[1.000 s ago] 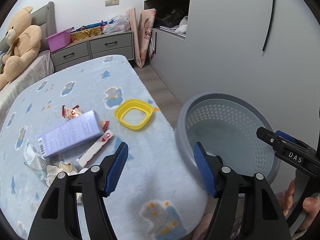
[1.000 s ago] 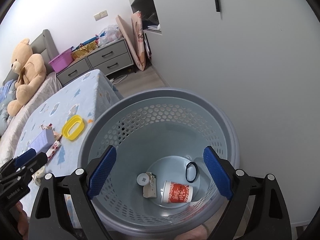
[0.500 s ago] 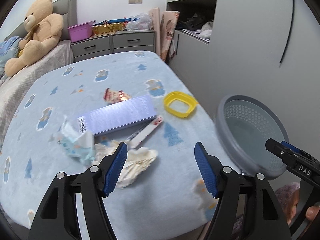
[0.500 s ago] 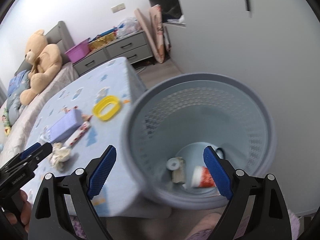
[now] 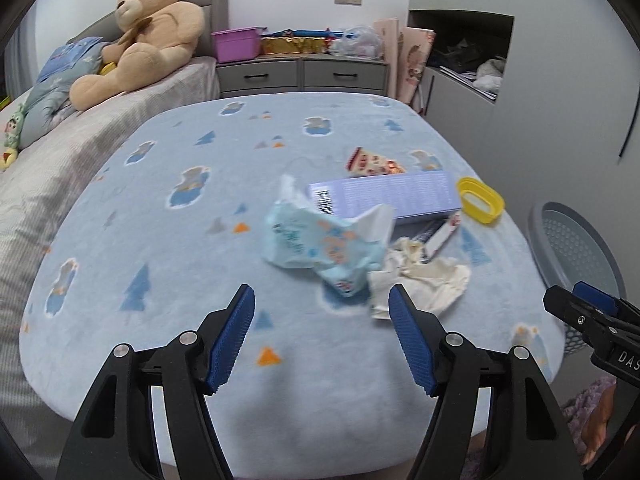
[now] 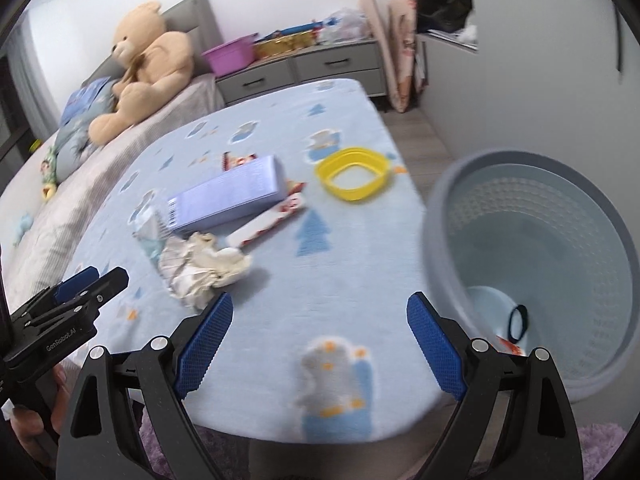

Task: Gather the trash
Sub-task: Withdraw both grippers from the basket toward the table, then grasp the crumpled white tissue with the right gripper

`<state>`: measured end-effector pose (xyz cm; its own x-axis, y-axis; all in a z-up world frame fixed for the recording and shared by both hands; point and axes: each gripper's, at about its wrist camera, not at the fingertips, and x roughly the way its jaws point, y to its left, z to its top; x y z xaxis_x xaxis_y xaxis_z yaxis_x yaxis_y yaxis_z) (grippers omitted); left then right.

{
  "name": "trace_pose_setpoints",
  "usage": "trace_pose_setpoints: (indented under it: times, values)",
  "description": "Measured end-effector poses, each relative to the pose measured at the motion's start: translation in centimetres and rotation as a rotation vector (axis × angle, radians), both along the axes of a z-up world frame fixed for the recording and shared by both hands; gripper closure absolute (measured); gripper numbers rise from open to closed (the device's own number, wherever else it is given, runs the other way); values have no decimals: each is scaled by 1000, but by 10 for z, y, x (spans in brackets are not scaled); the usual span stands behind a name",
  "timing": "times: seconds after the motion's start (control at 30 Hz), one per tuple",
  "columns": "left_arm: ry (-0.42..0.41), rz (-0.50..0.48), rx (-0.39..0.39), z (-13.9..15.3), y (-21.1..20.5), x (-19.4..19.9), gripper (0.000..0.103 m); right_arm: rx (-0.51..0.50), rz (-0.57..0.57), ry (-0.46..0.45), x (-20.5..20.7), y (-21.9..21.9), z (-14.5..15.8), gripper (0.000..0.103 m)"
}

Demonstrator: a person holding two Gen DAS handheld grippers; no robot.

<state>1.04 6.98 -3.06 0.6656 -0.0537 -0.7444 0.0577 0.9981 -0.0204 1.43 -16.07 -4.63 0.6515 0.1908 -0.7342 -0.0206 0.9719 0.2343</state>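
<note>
**Operator:** Over the blue blanket-covered surface [image 5: 168, 280], I am holding both grippers clear of everything. My left gripper [image 5: 320, 336] is standing roughly two-thirds open with nothing between its pads. My right gripper [image 6: 318, 344] is gaping nearly as wide as it goes, also empty.

**Observer:** Where is the trash lying?

**Operator:** It is sitting in a cluster toward the far right of the surface: a crumpled light-blue wrapper [image 5: 320, 248], a wadded cream tissue [image 5: 420, 276] touching it, a lavender box [image 5: 384, 198] behind, a red-and-white snack wrapper [image 6: 272, 220] beside the box, and a yellow ring-shaped lid [image 6: 352, 172] near the edge. The grey basket [image 6: 440, 216] is waiting just off that edge, already holding a few pieces.

**Observer:** What are you worrying about?

**Operator:** The wrapper and tissue are overlapping, so closing on one is likely dragging the other along or dropping it short of the basket. Soft fleece could also bunch into the pads.

**Observer:** Any readable print?

**Operator:** "GenRoboLAI", possibly misread through blur, on the left gripper; "DAS" on the right. The box is showing a barcode only.
</note>
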Motion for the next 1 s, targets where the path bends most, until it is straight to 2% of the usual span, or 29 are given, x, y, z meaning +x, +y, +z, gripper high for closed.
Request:
trace_pose_setpoints:
  times: [0.2,0.47,0.83,1.0]
  values:
    - [11,55,-10,-5,30,-1,36,-23,111,6,17,44,-3,15]
    - [19,98,-21,-7,49,2,36,-67,211,-2,34,88,-7,10]
    - [30,144,-31,-9,67,4,36,-155,264,21,56,118,-25,9]
    - [41,161,-28,-9,72,5,36,-181,248,31,61,118,-33,9]
